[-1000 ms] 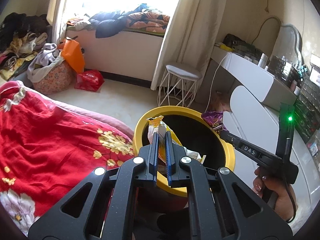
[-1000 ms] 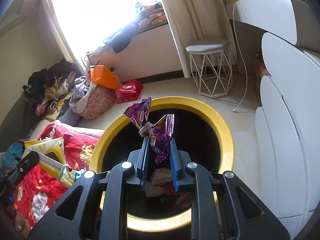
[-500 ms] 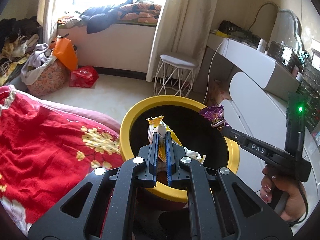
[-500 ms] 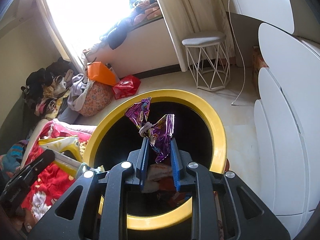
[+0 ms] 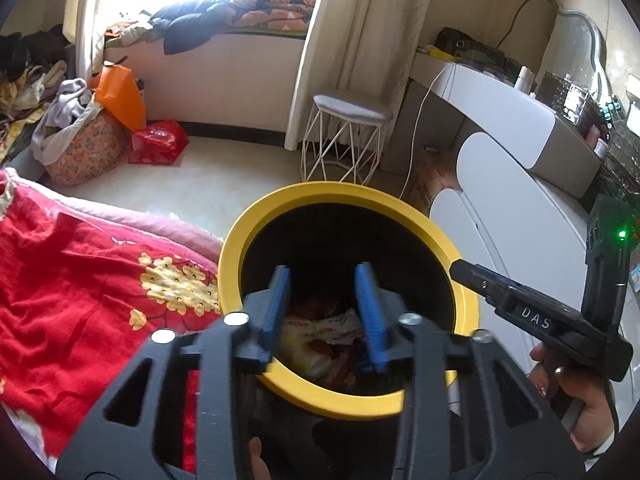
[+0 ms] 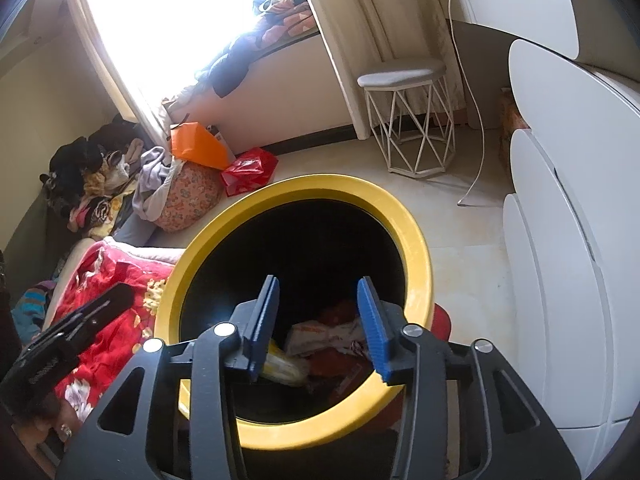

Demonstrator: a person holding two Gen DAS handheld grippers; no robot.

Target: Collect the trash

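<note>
Trash: crumpled wrappers lie at the bottom of the bin — a pale one with red print, a yellow one beside it, red scraps around them; the same heap shows in the right wrist view.
Left gripper: jaws have just been opening and now stand apart with nothing between the blue pads; it points down into the bin mouth.
Right gripper: jaws have likewise just been opening, also parted and empty, over the bin's dark inside; from the left wrist view its black body reaches in over the right side of the rim.
Right hand: wrapped around that gripper's handle, low at the right edge.
Bin: round, black inside, with a broad yellow rim, standing on the pale floor just beside the bed.
Bed cover: red with yellow flowers, to the left of the bin.
Stool: white wire legs, grey seat — beyond the bin, by the curtain.
Cabinet: white, rounded fronts, along the right.
Red bag: on the floor near the window wall, next to a flowered sack heaped with clothes.
</note>
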